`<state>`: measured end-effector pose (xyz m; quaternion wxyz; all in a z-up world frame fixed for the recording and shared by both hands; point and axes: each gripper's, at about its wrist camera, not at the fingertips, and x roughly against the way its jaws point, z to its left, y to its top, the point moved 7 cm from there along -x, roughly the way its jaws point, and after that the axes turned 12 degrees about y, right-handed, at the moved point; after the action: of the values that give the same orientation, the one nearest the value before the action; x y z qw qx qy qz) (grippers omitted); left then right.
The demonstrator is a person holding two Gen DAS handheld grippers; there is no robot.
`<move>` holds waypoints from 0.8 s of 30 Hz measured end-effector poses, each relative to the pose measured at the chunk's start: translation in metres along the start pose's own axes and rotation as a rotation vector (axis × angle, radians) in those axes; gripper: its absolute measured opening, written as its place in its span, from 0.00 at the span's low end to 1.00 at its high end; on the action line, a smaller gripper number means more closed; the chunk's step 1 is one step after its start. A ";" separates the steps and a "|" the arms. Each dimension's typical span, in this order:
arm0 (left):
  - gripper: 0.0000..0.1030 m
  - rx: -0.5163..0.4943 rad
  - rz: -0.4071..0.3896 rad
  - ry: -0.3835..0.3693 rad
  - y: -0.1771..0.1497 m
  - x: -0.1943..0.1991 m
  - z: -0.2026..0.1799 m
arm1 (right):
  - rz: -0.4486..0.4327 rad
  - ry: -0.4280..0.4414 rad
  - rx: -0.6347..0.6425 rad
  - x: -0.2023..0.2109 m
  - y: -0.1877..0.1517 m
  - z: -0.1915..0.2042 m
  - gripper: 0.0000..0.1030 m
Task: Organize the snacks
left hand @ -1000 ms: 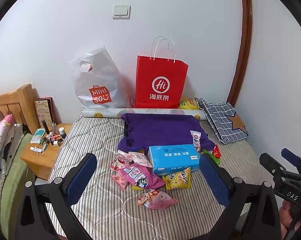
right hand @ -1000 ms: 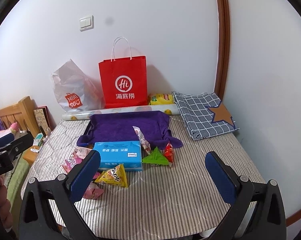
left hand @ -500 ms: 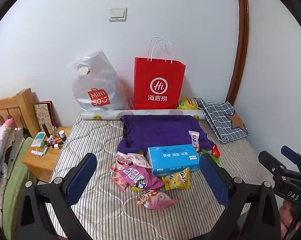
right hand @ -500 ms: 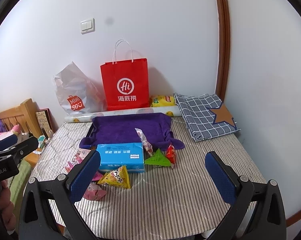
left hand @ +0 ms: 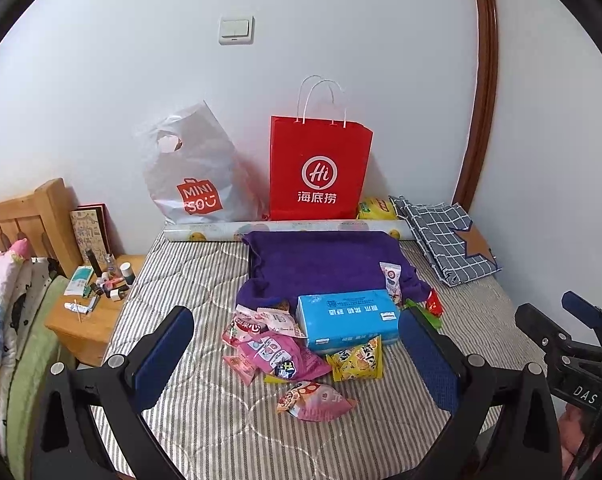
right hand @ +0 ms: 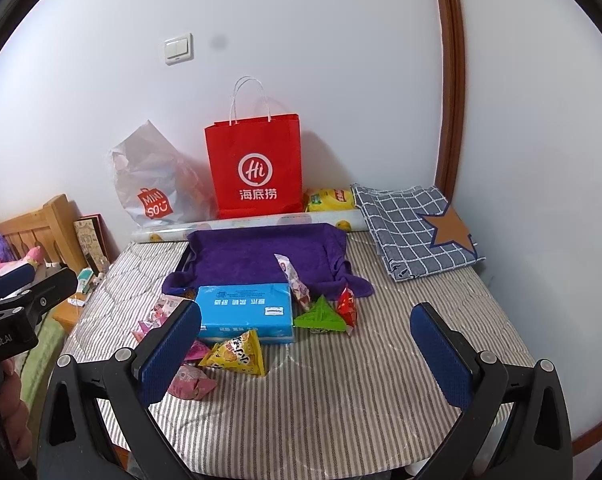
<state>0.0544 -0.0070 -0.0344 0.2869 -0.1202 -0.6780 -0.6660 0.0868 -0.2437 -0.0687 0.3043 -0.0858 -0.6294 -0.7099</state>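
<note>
Several snack packets lie on the striped mattress (left hand: 205, 432) around a blue tissue box (left hand: 347, 316): a pink packet (left hand: 277, 356), a yellow triangular packet (left hand: 357, 360), and another pink packet (left hand: 313, 400) nearest me. On the box's right are a green triangular packet (right hand: 320, 314), a red packet (right hand: 347, 306) and a long white packet (right hand: 293, 276). A purple towel (left hand: 321, 264) covers a tray behind the box. My left gripper (left hand: 295, 316) is open above the near mattress, holding nothing. My right gripper (right hand: 305, 308) is open too, short of the snacks.
A red paper bag (left hand: 319, 172) and a white plastic bag (left hand: 193, 176) stand against the wall, beside a yellow packet (right hand: 329, 200) and a paper roll (left hand: 285, 228). A folded checked cloth (right hand: 413, 228) lies back right. A cluttered wooden nightstand (left hand: 89, 312) stands on the left.
Both views have drifted only slightly. Nothing on the mattress has moved, and both grippers have stayed open.
</note>
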 end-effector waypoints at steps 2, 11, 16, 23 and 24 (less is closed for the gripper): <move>1.00 0.004 0.004 -0.009 -0.001 -0.001 -0.001 | 0.004 0.004 -0.003 0.000 -0.001 0.000 1.00; 1.00 -0.015 0.041 0.005 -0.008 -0.006 -0.007 | 0.008 0.008 0.007 -0.004 -0.004 -0.001 1.00; 1.00 -0.008 0.035 -0.017 -0.010 -0.005 -0.006 | 0.012 -0.004 -0.004 -0.009 -0.006 -0.004 1.00; 1.00 -0.003 -0.013 -0.052 -0.006 -0.001 -0.006 | 0.017 -0.017 -0.004 -0.017 -0.008 -0.006 1.00; 1.00 -0.007 -0.020 -0.047 -0.005 -0.001 -0.006 | 0.014 -0.023 -0.002 -0.017 -0.008 -0.006 1.00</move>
<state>0.0540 -0.0125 -0.0397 0.2638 -0.1302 -0.6833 -0.6682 0.0978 -0.2438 -0.0854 0.3019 -0.0989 -0.6315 -0.7073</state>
